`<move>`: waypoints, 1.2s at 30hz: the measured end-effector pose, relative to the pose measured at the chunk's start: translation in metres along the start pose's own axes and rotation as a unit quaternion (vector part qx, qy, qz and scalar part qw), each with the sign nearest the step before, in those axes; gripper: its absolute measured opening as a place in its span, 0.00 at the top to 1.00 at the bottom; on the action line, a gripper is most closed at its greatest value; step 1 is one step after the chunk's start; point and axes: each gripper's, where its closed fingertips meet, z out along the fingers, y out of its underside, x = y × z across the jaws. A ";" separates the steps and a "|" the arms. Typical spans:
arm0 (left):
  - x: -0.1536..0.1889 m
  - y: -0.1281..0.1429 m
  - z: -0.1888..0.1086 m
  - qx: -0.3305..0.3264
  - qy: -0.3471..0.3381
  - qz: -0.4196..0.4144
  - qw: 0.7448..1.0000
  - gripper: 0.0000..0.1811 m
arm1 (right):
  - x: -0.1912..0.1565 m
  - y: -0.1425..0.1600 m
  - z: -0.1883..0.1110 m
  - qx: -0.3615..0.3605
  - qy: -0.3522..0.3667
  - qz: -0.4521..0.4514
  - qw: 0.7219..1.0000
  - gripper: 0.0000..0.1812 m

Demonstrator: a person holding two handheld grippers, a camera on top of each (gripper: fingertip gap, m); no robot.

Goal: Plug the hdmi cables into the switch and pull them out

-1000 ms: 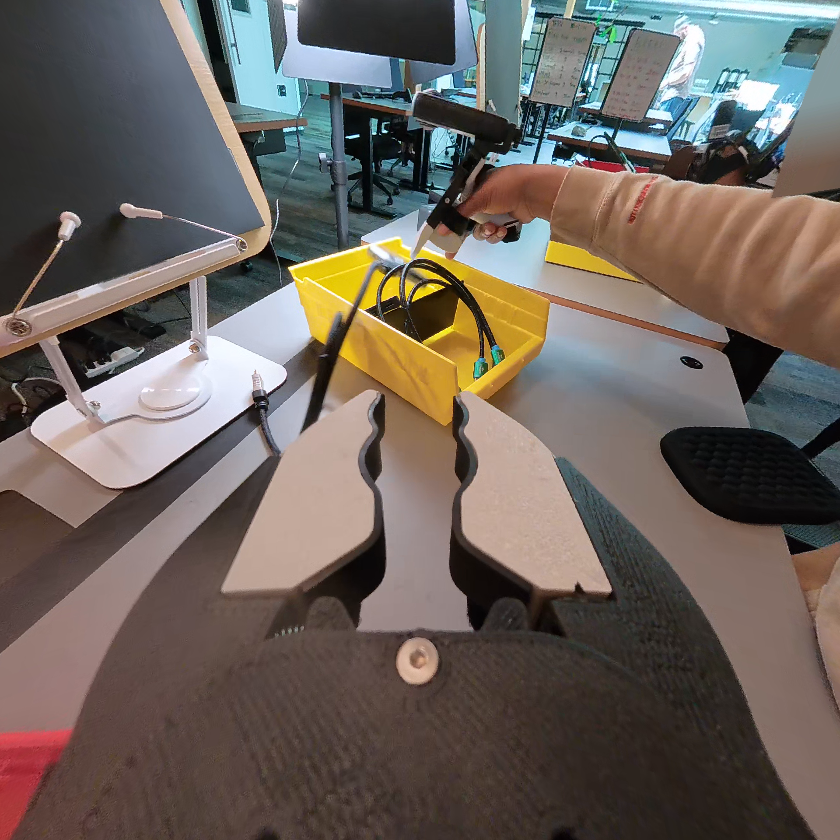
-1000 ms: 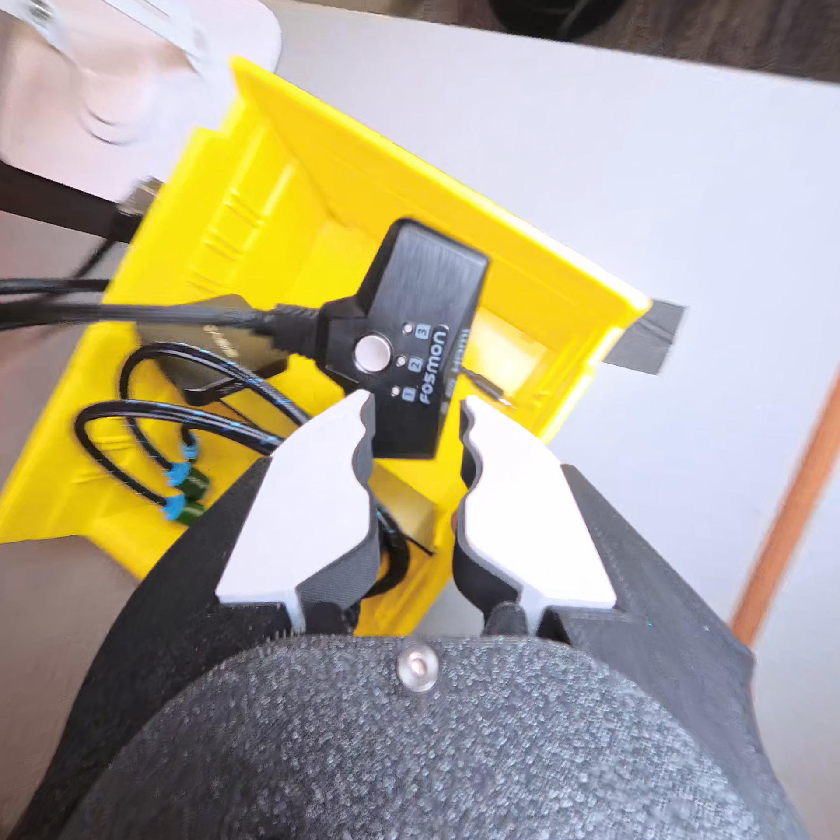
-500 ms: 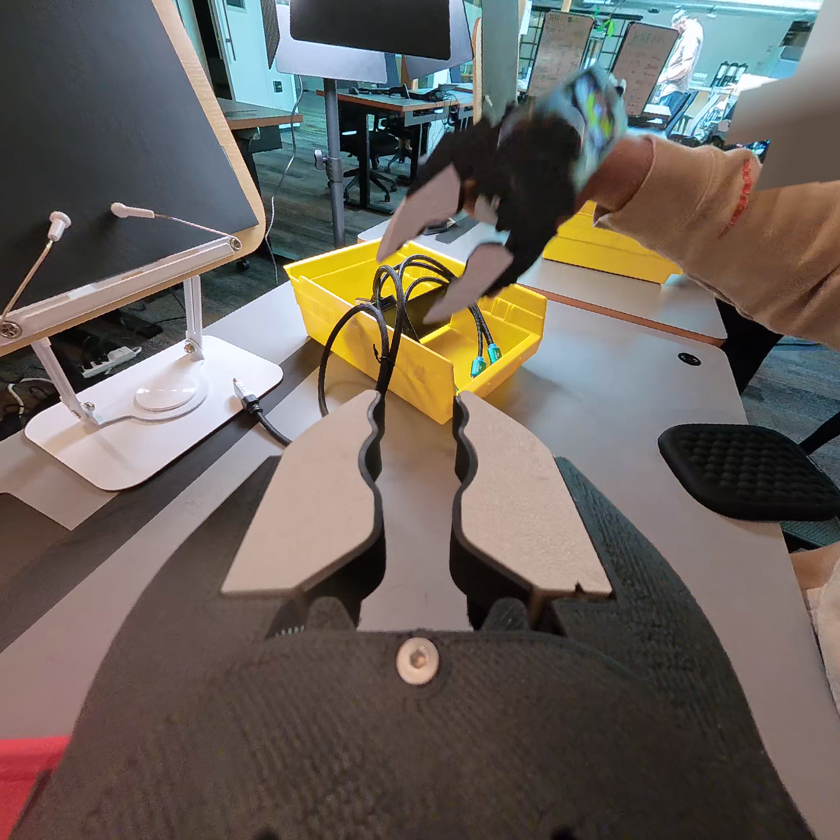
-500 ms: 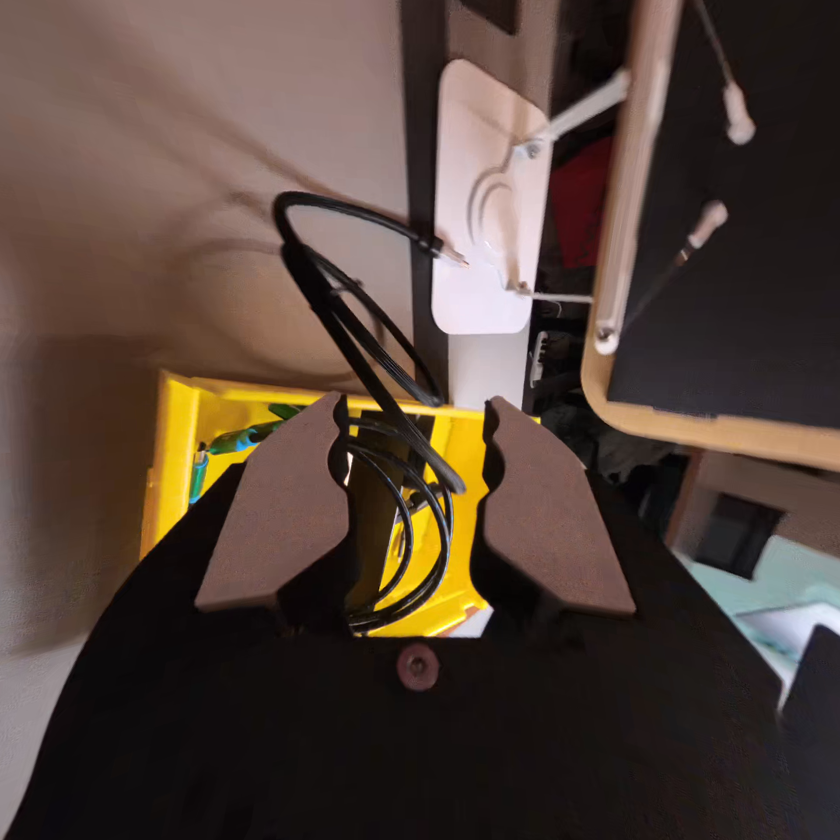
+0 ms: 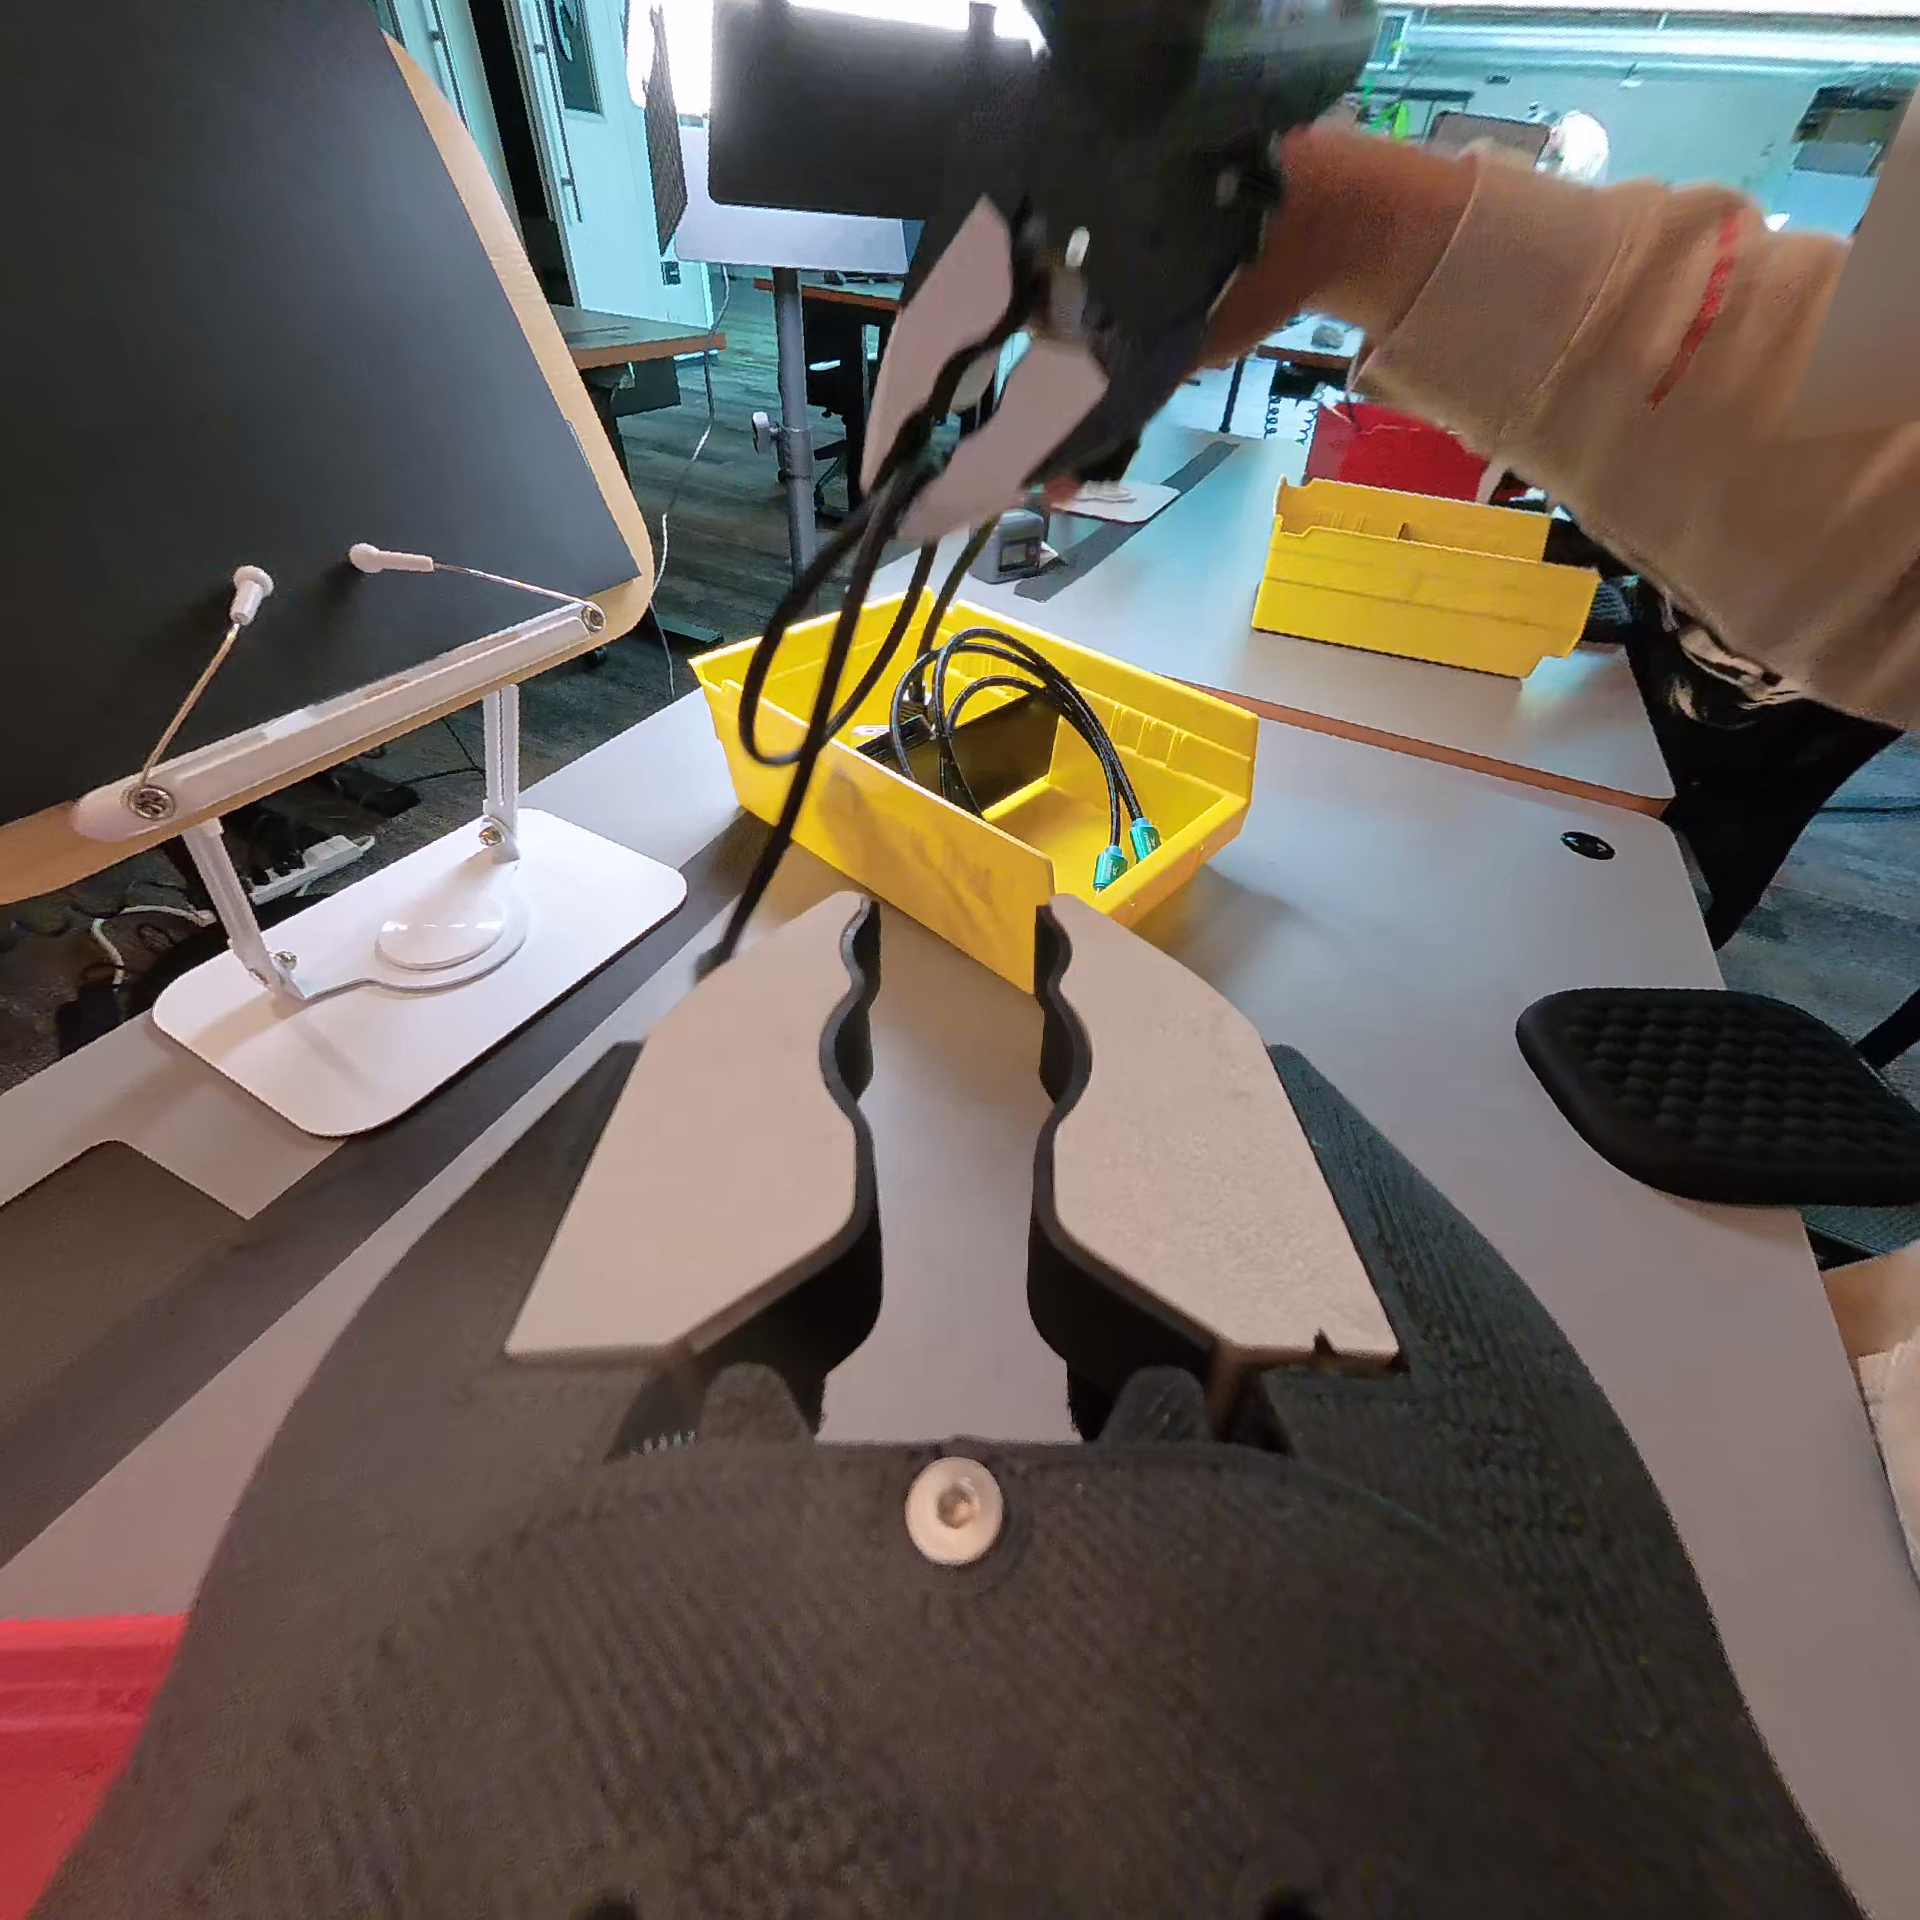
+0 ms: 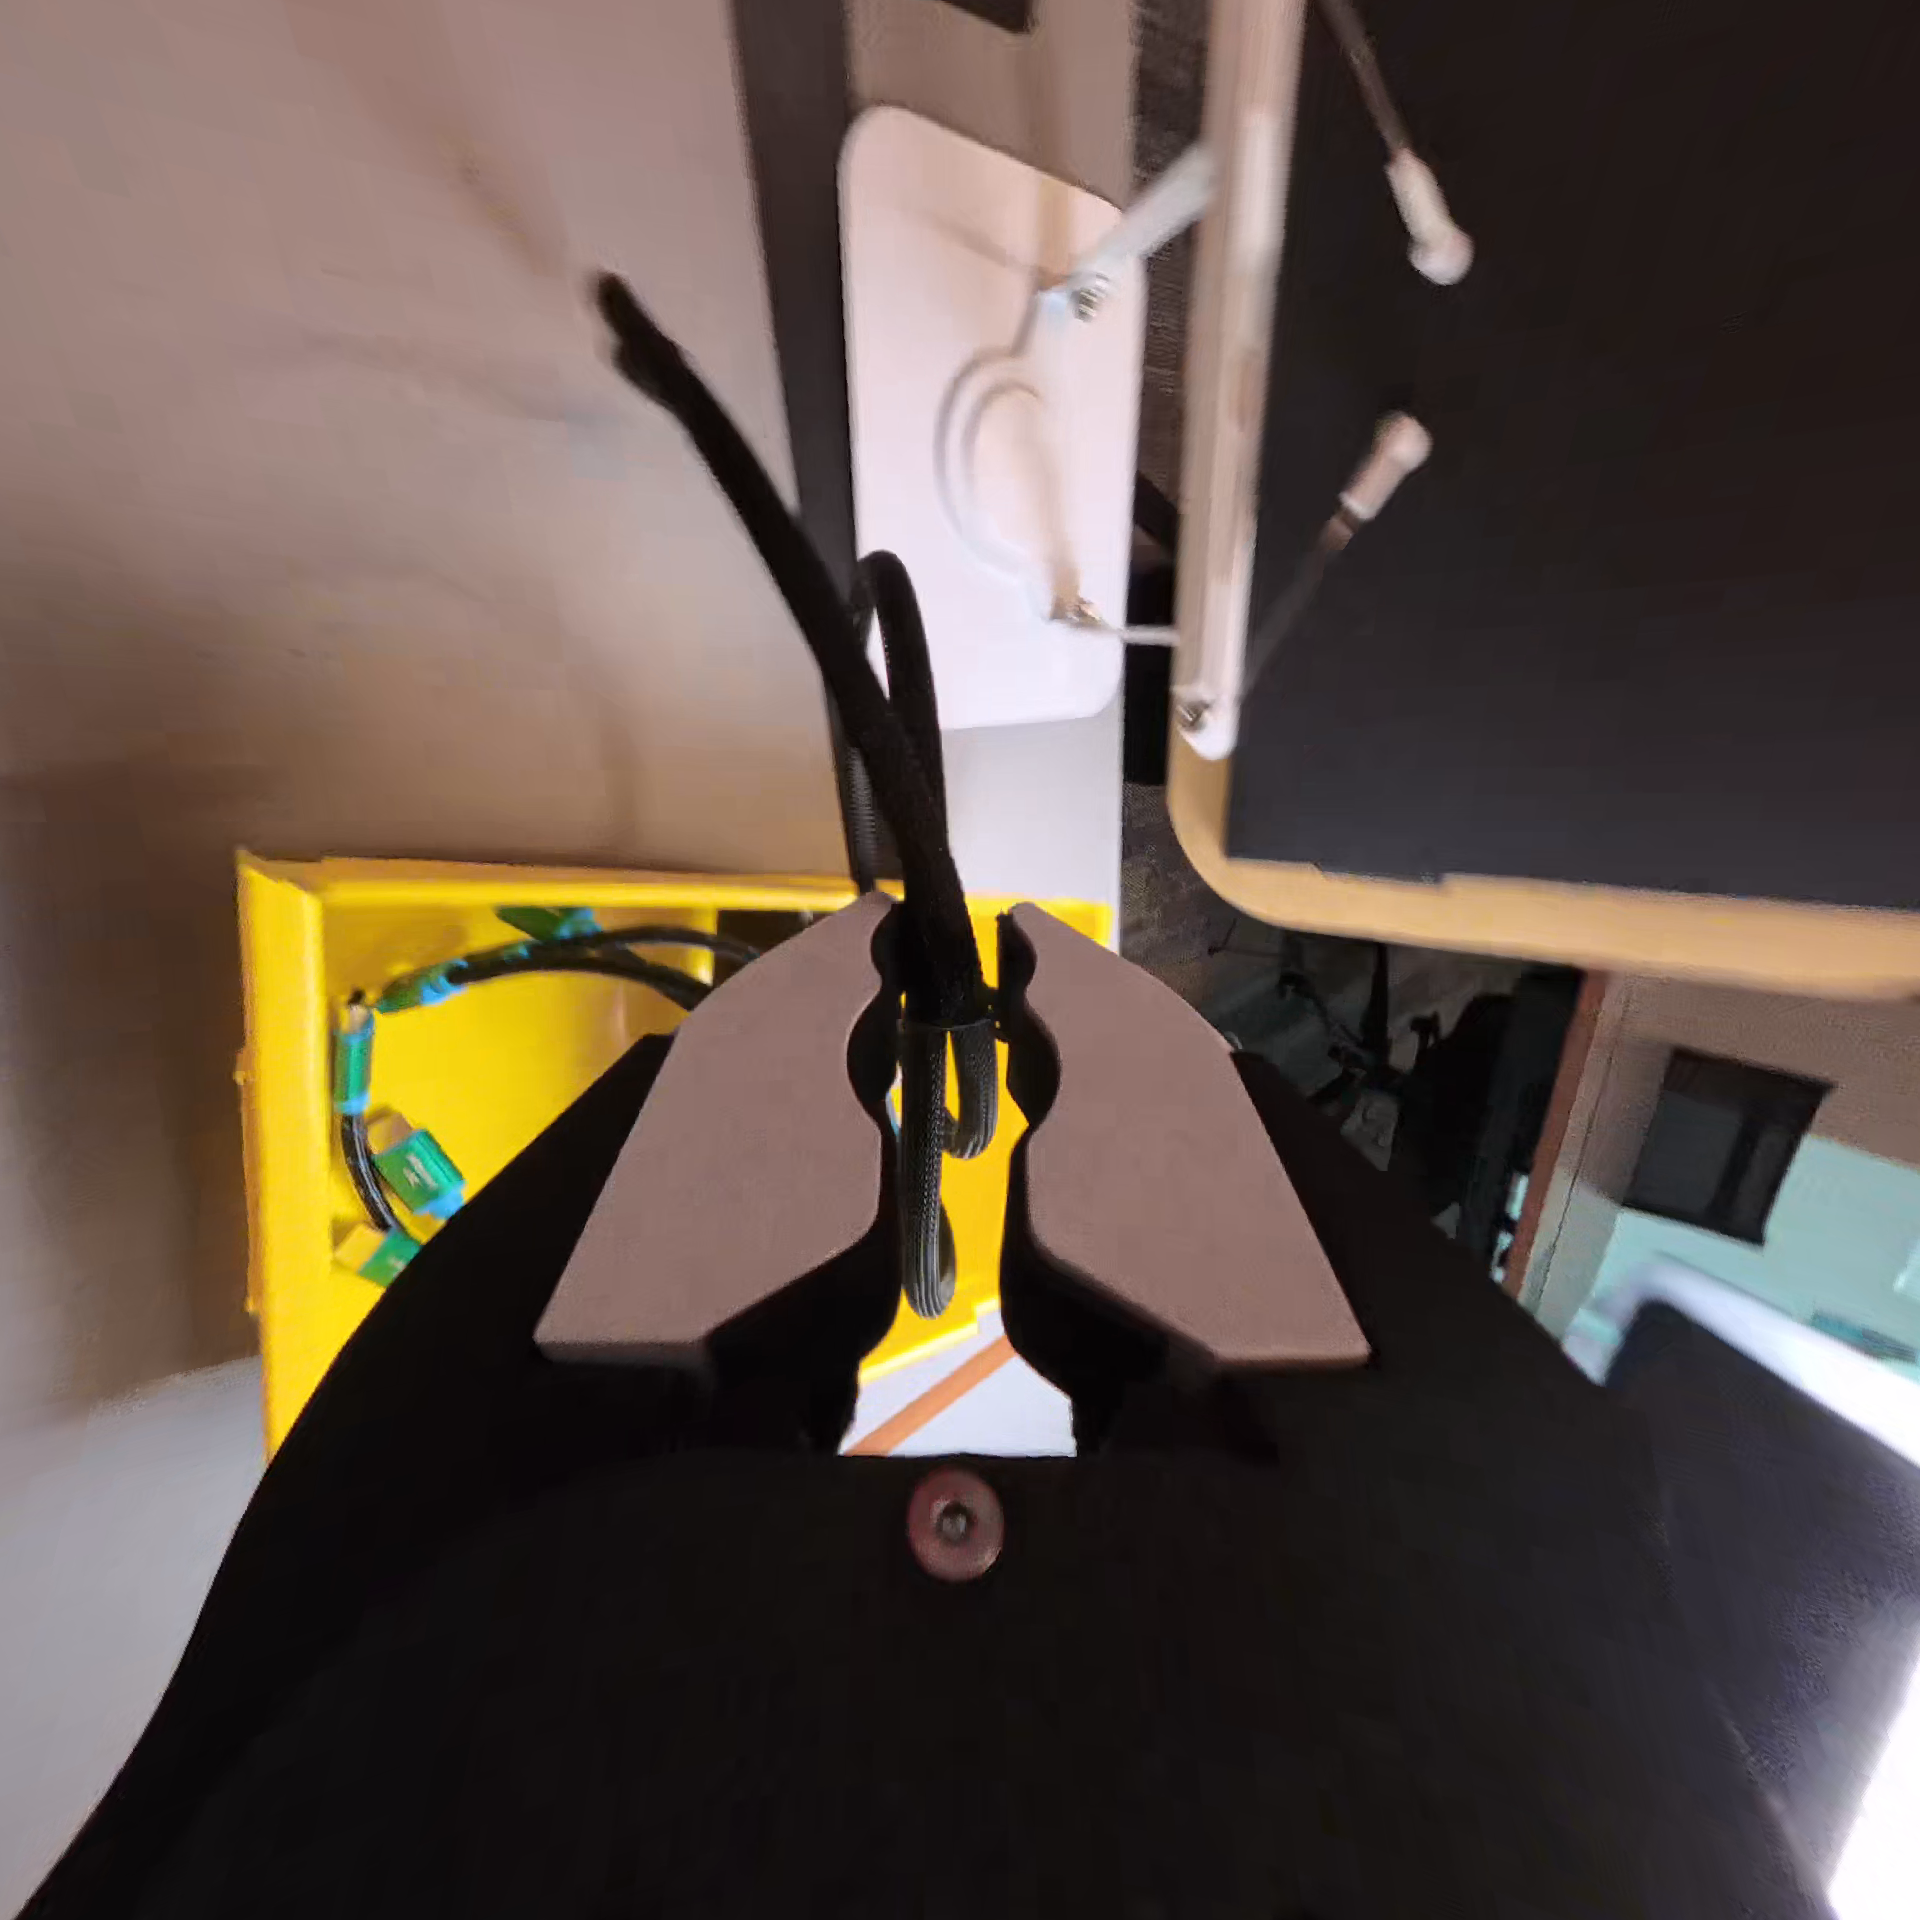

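Black braided cable (image 6: 940,935) is being held in a bundled loop between the closed-in fingers of the right gripper (image 6: 945,920), which is being carried high above the yellow bin (image 5: 966,862) on the grey surface (image 5: 1403,966). A second ago the same gripper was being pressed down into the bin at the black switch; half a second ago it was being swung upward with its fingers spread and cable strands running loosely between them. Now the bundle is being pinched and lifted, its strands trailing down toward the bin in the left wrist view (image 5: 821,665).

Two further hdmi cables with teal plugs (image 5: 1127,842) are being left draped inside the bin, their ends resting near its front wall. The dark body lying under them (image 5: 997,748) is being taken for the switch, though its ports cannot be made out. The left gripper (image 5: 956,935) is being kept open and empty, low over the surface just in front of the bin. A white stand (image 5: 416,987) carrying a black board is being seen to the left.

By the look of it, nothing is yet being plugged in; the lifted cable is apparently being brought out of the bin so a plug end can be presented, while the switch is probably still to be steadied.
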 end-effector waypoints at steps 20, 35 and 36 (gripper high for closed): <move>-0.002 0.013 0.013 -0.017 0.004 -0.009 1.000 0.85 | 0.034 0.200 -0.019 -0.156 0.091 0.138 0.974 0.94; -0.010 0.025 0.018 -0.030 0.002 -0.026 0.999 0.85 | 0.016 0.157 -0.050 -0.104 0.066 0.093 0.988 0.95; -0.010 0.025 0.018 -0.030 0.003 -0.025 0.999 0.85 | 0.013 0.162 -0.047 -0.112 0.061 0.093 0.988 0.95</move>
